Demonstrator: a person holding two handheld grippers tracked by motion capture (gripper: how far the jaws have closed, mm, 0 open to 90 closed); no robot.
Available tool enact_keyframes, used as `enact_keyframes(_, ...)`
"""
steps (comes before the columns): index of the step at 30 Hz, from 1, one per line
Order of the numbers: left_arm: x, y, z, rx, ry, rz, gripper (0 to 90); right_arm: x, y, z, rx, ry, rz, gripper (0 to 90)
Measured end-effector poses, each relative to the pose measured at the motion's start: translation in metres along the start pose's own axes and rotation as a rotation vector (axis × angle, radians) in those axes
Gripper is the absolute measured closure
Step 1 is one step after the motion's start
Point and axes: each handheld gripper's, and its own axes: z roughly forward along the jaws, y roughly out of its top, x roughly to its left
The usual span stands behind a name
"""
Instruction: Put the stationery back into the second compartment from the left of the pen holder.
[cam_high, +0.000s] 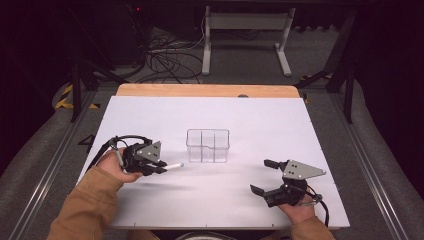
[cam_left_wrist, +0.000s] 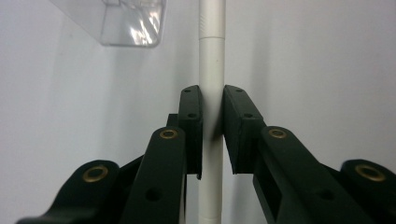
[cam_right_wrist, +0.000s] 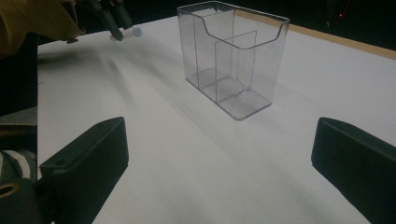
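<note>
A clear plastic organiser box (cam_high: 208, 146) with inner dividers stands in the middle of the white table (cam_high: 215, 120). Left of it my left gripper (cam_high: 163, 167) is shut on a white pen (cam_high: 173, 165), whose free end points toward the box. In the left gripper view the pen (cam_left_wrist: 212, 60) runs straight up between the two pads (cam_left_wrist: 192, 121), which press on it, and the box corner (cam_left_wrist: 126, 23) shows at the top left. My right gripper (cam_high: 261, 176) rests near the table's front right, jaws wide apart with nothing between them. In the right gripper view the box (cam_right_wrist: 232, 56) stands ahead.
A wooden strip (cam_high: 207, 90) runs along the table's far edge. Beyond it are a white desk frame (cam_high: 245, 40) and loose cables (cam_high: 167, 60) on the floor. Metal rails (cam_high: 365, 165) flank the table on both sides.
</note>
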Motion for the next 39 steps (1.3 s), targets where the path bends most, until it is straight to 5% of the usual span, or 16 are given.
enact_keyframes(25,0.004,0.004,-0.023,-0.421,0.023,-0.21,78.6,0.0,0.0,0.0,-0.002,0.0,0.001,4.1)
enact_keyframes(35,-0.001,0.009,-0.027,-0.591,0.083,-0.278,78.6,0.0,0.0,0.0,-0.001,0.0,0.003,4.1)
enact_keyframes(39,-0.002,0.009,-0.028,-0.614,0.118,-0.288,78.6,0.0,0.0,0.0,-0.001,0.0,0.003,4.1)
